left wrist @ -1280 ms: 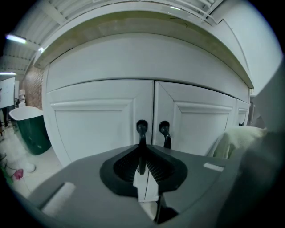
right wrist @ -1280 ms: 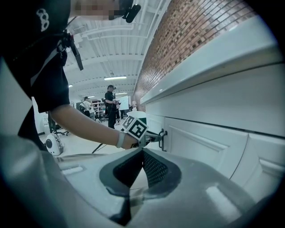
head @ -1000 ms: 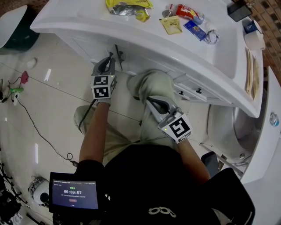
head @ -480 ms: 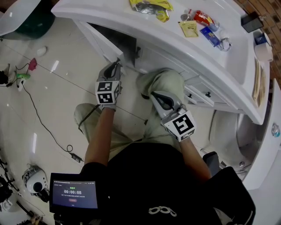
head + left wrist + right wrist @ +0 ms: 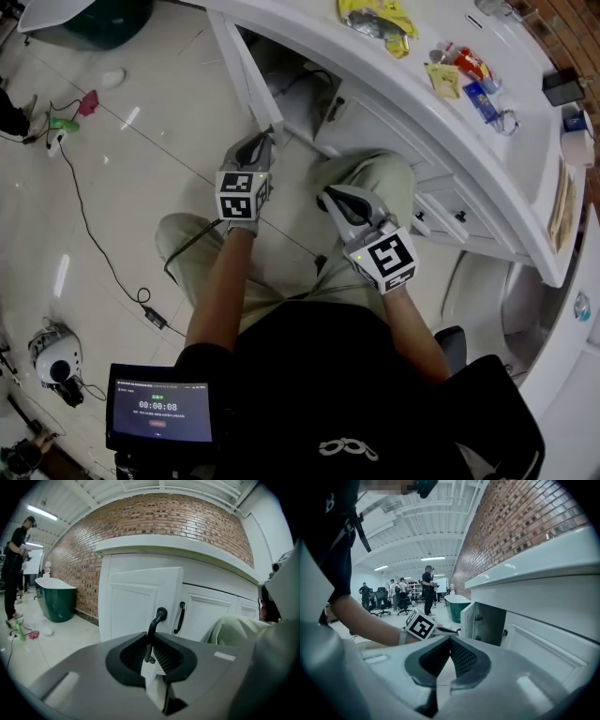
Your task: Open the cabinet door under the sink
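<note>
The left gripper point(image 5: 266, 141) has its jaws clamped on the door's black handle point(image 5: 157, 619), pinching the bar just below its top curve. The door point(image 5: 140, 599) stands open, angled out from the cabinet under the counter point(image 5: 309, 23); from above it shows edge-on point(image 5: 242, 75), with the dark opening point(image 5: 300, 84) beside it. The right gripper view shows the same door point(image 5: 467, 617) standing out from the cabinet, hinges showing inside. The next door along is shut, its own handle point(image 5: 179, 618) untouched. The right gripper point(image 5: 328, 195) sits back from the cabinet, over the person's bent knee point(image 5: 375, 173), its jaws pressed together point(image 5: 450, 641) with nothing between them. A few packets point(image 5: 375, 17) lie on the counter, and a green tub point(image 5: 58, 603) stands by the brick wall.
</note>
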Available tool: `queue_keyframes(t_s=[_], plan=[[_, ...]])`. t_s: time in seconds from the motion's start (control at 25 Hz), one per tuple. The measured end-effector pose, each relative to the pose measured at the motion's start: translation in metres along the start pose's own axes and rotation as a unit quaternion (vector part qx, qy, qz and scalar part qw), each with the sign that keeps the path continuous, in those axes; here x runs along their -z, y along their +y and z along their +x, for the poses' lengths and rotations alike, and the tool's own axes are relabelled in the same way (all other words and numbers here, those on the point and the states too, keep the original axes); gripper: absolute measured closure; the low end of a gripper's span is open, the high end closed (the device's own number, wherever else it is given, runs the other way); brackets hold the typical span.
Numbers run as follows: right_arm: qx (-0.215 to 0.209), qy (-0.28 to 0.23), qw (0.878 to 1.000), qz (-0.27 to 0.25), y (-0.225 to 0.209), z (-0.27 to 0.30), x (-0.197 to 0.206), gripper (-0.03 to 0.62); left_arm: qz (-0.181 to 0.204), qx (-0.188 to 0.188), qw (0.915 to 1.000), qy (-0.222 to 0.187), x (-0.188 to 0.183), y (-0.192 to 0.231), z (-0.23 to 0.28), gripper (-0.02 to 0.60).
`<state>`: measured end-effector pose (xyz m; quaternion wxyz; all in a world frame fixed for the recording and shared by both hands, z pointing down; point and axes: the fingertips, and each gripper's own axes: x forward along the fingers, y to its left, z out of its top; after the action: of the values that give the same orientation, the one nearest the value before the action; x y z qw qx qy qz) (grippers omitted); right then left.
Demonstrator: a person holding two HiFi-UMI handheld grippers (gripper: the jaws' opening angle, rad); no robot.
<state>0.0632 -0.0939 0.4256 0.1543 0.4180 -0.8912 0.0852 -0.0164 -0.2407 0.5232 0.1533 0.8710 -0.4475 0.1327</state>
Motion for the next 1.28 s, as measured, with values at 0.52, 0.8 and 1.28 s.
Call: queue_keyframes(t_s=[0.52, 0.8, 1.28], plan=[[-0.030, 0.005, 0.999, -0.015, 0.026, 0.019, -0.004, 0.602, -0.028, -0.046, 0.9985, -0.008, 0.010, 0.051, -0.038, 0.532], [-0.052, 0.009, 0.999, -0.012, 0.041, 0.032, -0.005, 0.602, -0.040, -0.069, 0.9967, -0.016, 0.010, 0.082, -0.054, 0.537], [-0.085, 0.020, 0.996, -0.009, 0.073, 0.055, -0.004, 0.602, -0.033, -0.085, 0.9957, -0.017, 0.005, 0.147, -0.074, 0.543]])
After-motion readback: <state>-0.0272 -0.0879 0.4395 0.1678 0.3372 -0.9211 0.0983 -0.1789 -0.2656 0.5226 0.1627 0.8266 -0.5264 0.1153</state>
